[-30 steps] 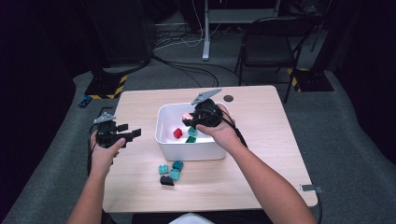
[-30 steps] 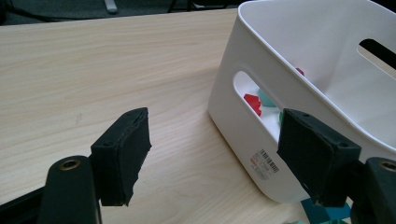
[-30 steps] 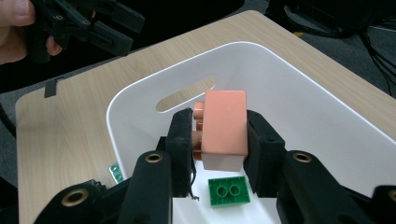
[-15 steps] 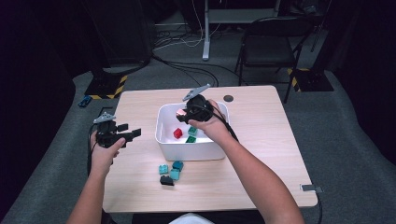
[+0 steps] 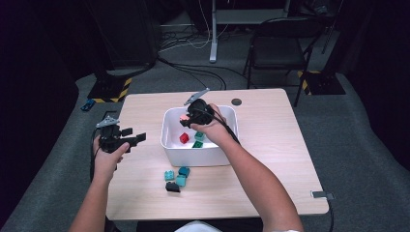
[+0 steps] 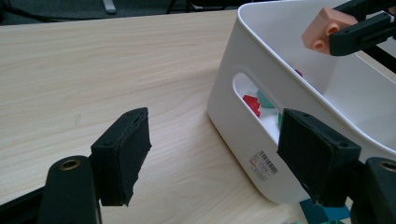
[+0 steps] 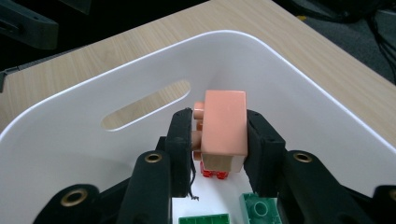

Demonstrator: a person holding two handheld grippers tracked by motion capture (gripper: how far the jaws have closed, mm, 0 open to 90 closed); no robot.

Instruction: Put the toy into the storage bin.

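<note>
Right hand-held gripper (image 7: 219, 140) moved over white bin (image 5: 169, 126), clamping pink block (image 7: 224, 128), left hand-held gripper (image 6: 224, 158) open

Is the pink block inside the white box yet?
Not dropped yet. The pink plastic block is clamped between the right hand-held gripper jaws, above the white plastic box floor.

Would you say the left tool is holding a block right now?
No, the left tool has its jaws spread wide with bare table between them.
</note>
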